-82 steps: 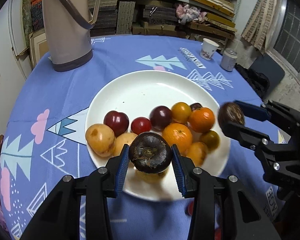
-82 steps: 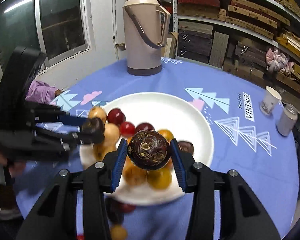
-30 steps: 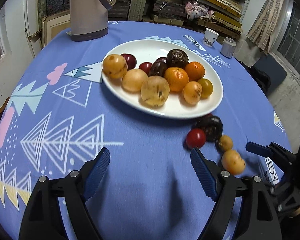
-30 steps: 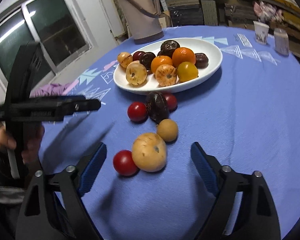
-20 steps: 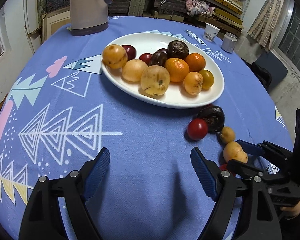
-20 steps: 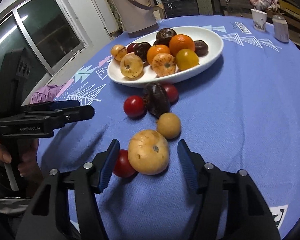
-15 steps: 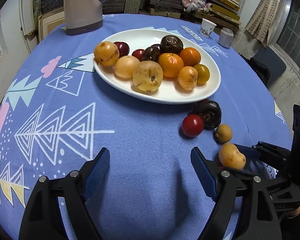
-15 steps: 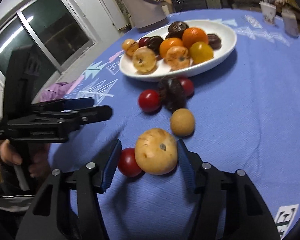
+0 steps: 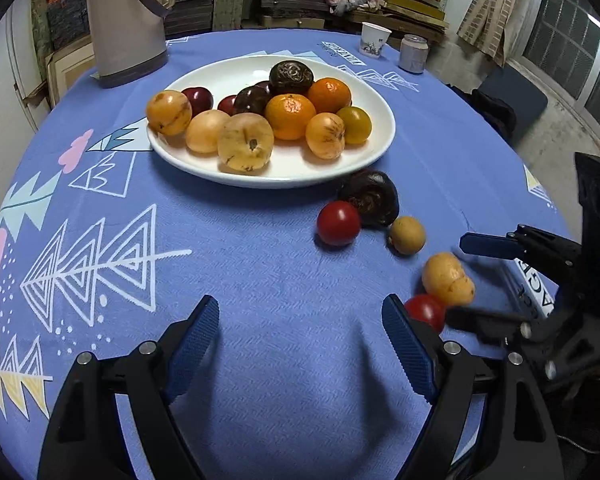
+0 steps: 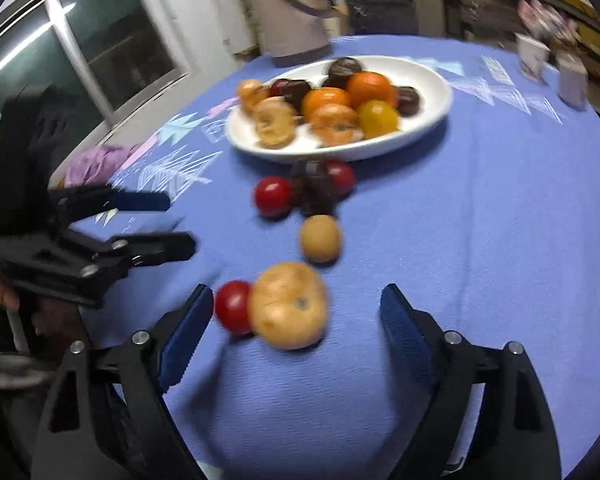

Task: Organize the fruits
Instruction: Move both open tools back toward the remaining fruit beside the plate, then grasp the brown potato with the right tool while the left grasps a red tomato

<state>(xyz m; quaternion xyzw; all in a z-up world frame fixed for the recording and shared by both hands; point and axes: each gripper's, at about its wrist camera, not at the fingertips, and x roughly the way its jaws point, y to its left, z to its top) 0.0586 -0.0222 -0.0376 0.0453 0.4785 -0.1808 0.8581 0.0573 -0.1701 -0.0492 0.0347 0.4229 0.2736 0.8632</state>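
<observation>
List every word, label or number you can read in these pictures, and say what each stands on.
"AG": partial black letters on a white tag on the tablecloth, cut off by the right claw.
Print on the tablecloth by the cup: too small.
Nothing else readable.

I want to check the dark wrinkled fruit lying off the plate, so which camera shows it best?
The left wrist view: the dark wrinkled fruit is sharp there, lying on the tablecloth just below the white plate, beside a red fruit. In the right wrist view it is smeared by motion blur, its surface unreadable.
</observation>
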